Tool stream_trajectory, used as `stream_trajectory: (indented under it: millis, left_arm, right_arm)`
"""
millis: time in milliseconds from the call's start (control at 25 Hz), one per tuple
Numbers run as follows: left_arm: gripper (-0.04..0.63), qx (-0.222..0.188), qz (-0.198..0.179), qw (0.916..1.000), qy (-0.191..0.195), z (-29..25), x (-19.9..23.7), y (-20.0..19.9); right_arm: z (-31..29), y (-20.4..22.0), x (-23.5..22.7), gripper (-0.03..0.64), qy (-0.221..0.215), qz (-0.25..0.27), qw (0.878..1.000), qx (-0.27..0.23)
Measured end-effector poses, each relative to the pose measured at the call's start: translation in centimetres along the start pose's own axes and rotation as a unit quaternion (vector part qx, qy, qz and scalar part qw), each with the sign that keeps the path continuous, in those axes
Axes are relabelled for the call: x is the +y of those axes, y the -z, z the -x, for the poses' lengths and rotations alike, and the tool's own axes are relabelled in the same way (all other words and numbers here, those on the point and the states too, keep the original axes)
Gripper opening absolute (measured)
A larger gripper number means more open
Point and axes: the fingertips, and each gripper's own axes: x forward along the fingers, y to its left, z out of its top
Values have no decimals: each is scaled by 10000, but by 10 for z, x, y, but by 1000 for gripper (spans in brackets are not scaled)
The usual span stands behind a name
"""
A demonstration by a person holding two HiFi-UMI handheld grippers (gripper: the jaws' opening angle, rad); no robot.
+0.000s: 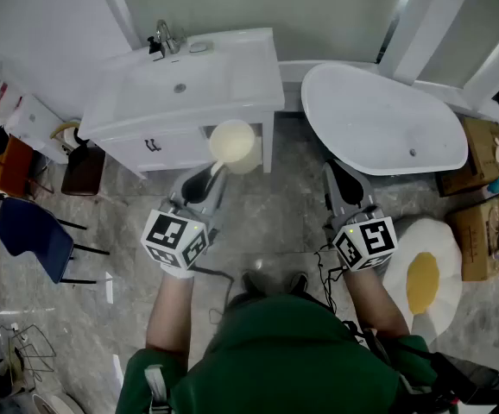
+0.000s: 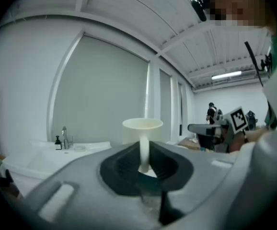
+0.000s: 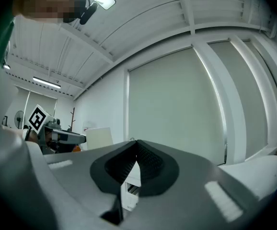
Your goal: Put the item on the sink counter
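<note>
The left claw [image 1: 217, 172] is clamped narrow on the thin handle of a cream cup [image 1: 232, 143]. In the left gripper view the handle stands upright between the 2 dark pads, with the cup's round bowl [image 2: 142, 128] above them. From the head view the cup is held in the air, its open mouth showing, in front of the right part of the white sink surface [image 1: 249, 67] and not resting on it. The basin is sunk into the middle of that surface, and a faucet [image 1: 165, 37] stands at its back edge. The right claw [image 1: 337, 175] is empty: in the right gripper view its pads [image 3: 145, 159] meet at their tips with nothing between them. It hangs over the floor just in front of the white bathtub [image 1: 379, 119], which stands to the right of the sink. An egg-shaped rug [image 1: 422, 274] lies on the floor at the right, and a blue chair [image 1: 34, 235] stands at the left.
</note>
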Motion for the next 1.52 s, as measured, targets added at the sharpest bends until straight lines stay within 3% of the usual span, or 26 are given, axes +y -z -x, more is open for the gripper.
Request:
stream_trajectory:
  millis: [440, 960, 1200, 1520]
  left_arm:
    - [40, -5, 13, 10000, 75, 13, 25, 4]
    - [40, -73, -45, 10000, 38, 46, 92, 12]
    - [40, -65, 46, 9999, 141, 24, 106, 18]
    - [40, -54, -84, 9999, 62, -22, 131, 5]
  right_arm:
    - [-20, 3, 17, -3, 121, 17, 9999, 37]
    - [-47, -1, 56, -3, 462, 83, 9989, 9]
    - [-69, 14, 48, -3, 457, -31, 9988, 150]
    - [-120, 8, 16, -3, 243, -79, 9997, -19]
